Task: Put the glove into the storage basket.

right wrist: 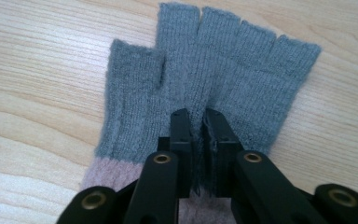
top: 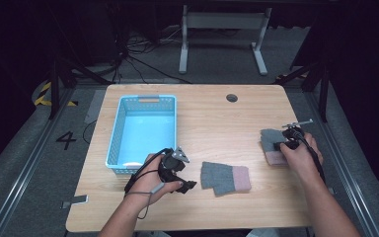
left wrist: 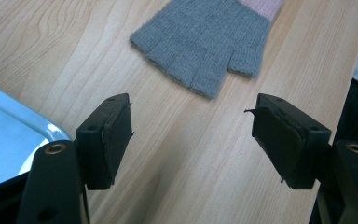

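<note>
Right gripper [right wrist: 196, 122] pinching right glove [right wrist: 205, 84]; left gripper [left wrist: 193, 135] released, idle. Next I lift toward the basket [top: 123, 118] far left.

Wooden table [top: 212, 113]: blue basket [top: 143, 131], two gloves [top: 225, 177]

One legible marking is present: the digit "4" [top: 66, 139], painted in black on the grey floor left of the table [top: 202, 106].

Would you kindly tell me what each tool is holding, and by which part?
The right tool pinches a fold of the grey knitted fingerless glove at mid-palm, above its pink cuff. The left tool stands open, holding nothing.
</note>
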`<state>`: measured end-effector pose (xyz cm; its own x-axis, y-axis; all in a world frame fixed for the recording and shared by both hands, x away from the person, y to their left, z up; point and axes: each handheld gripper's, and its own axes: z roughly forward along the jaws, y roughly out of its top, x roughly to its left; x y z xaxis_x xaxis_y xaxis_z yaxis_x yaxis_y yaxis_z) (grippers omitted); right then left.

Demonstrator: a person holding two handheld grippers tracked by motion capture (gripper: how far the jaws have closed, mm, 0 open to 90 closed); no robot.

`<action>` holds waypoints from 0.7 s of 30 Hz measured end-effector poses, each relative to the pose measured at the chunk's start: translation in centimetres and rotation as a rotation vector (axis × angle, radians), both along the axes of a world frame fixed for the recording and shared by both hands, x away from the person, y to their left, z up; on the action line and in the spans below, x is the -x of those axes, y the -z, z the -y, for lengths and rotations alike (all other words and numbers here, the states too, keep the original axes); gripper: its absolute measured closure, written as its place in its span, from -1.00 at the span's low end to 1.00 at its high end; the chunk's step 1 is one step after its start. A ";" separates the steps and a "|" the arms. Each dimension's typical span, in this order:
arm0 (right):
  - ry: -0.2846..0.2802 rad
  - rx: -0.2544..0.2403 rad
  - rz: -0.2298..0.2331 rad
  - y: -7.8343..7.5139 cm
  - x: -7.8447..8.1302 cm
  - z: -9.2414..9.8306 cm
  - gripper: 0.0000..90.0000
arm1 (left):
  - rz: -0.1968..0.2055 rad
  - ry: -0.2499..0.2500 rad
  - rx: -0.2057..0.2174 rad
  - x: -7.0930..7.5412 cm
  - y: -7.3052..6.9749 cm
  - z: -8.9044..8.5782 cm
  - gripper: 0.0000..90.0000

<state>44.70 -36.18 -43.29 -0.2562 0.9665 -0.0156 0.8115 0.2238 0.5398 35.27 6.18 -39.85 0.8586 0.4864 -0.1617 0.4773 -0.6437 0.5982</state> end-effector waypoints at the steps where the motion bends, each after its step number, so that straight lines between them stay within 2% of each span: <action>1: -0.002 0.000 0.002 0.0 0.0 0.0 0.89 | 0.000 0.000 0.001 0.0 0.0 0.0 -0.35; 11: -0.026 -0.016 0.026 -1.3 0.8 -0.3 0.90 | 0.004 0.006 0.003 0.0 -0.1 -0.1 -0.35; 17: -0.046 -0.036 0.067 -3.5 1.9 -0.4 0.90 | 0.003 0.015 -0.002 0.0 -0.1 -0.1 -0.35; 21: -0.056 -0.040 0.076 -4.8 2.6 -0.4 0.90 | 0.004 0.015 0.003 0.1 -0.1 -0.1 -0.35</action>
